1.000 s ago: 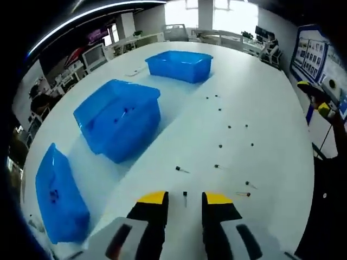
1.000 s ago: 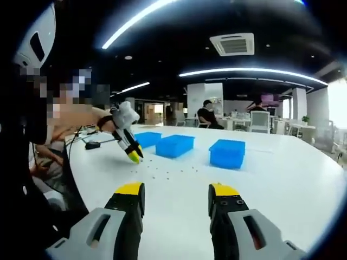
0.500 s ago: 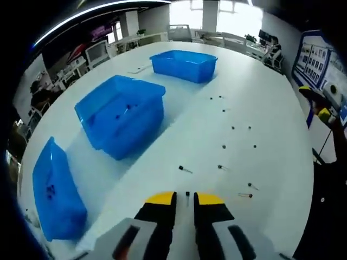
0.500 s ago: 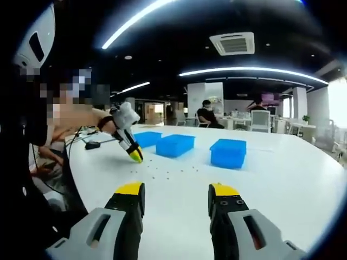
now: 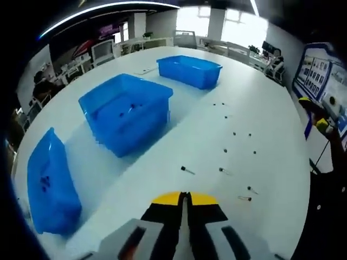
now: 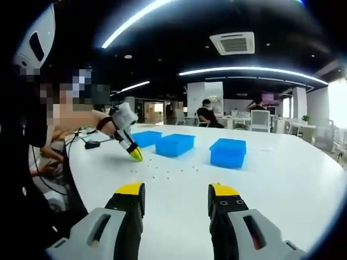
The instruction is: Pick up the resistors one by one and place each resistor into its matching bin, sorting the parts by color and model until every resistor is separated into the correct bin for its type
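In the left gripper view the left gripper (image 5: 184, 196) has its yellow-tipped jaws pressed together low over the white tabletop (image 5: 265, 135); whether a resistor is pinched between them cannot be told. Just beyond the tips a loose resistor (image 5: 187, 170) lies on the tabletop, and more resistors (image 5: 237, 162) are scattered to the right and farther off. To the left stand three blue bins in a row running away from the jaws: the near bin (image 5: 46, 189) with a few dark parts inside, the middle bin (image 5: 126, 112) also holding some small parts, and the far bin (image 5: 190, 71).

In the right gripper view the right gripper (image 6: 176, 195) hangs above the tabletop (image 6: 271, 179) with its jaws spread wide and nothing between them. Farther off to the left, a person's hand holds the left gripper (image 6: 133, 156) tip-down on the tabletop, close to the scattered resistors (image 6: 162, 174). The three bins (image 6: 227, 152) stand beyond.
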A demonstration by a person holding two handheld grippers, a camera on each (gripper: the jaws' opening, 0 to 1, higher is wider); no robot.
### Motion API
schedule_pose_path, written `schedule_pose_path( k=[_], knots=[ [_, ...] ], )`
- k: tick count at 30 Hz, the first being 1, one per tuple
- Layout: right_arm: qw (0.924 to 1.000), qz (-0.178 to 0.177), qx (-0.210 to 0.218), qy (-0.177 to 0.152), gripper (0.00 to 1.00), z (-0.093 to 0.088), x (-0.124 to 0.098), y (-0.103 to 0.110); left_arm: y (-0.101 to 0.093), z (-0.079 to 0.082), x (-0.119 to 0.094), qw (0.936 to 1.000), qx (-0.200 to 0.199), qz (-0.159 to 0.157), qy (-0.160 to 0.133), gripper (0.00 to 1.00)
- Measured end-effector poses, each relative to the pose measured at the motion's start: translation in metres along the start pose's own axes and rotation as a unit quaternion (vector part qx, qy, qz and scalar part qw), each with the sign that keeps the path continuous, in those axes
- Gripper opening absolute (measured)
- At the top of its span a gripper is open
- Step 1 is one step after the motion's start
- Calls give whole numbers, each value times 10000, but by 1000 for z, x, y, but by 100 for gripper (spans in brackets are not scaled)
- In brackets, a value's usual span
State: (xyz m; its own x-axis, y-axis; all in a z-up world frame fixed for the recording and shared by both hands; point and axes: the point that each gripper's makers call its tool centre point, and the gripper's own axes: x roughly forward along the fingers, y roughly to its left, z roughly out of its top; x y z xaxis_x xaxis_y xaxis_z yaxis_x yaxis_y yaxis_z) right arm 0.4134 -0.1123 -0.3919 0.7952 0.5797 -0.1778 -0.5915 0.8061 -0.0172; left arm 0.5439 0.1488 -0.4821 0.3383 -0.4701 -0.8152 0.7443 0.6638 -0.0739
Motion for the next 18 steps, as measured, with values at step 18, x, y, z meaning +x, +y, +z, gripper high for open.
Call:
schedule_pose_path(
  k=[18],
  knots=[
    [9999,99,-75,-14,48,7,5,8,-20,59,-81,9620,-474,-184,-2684,6]
  ],
)
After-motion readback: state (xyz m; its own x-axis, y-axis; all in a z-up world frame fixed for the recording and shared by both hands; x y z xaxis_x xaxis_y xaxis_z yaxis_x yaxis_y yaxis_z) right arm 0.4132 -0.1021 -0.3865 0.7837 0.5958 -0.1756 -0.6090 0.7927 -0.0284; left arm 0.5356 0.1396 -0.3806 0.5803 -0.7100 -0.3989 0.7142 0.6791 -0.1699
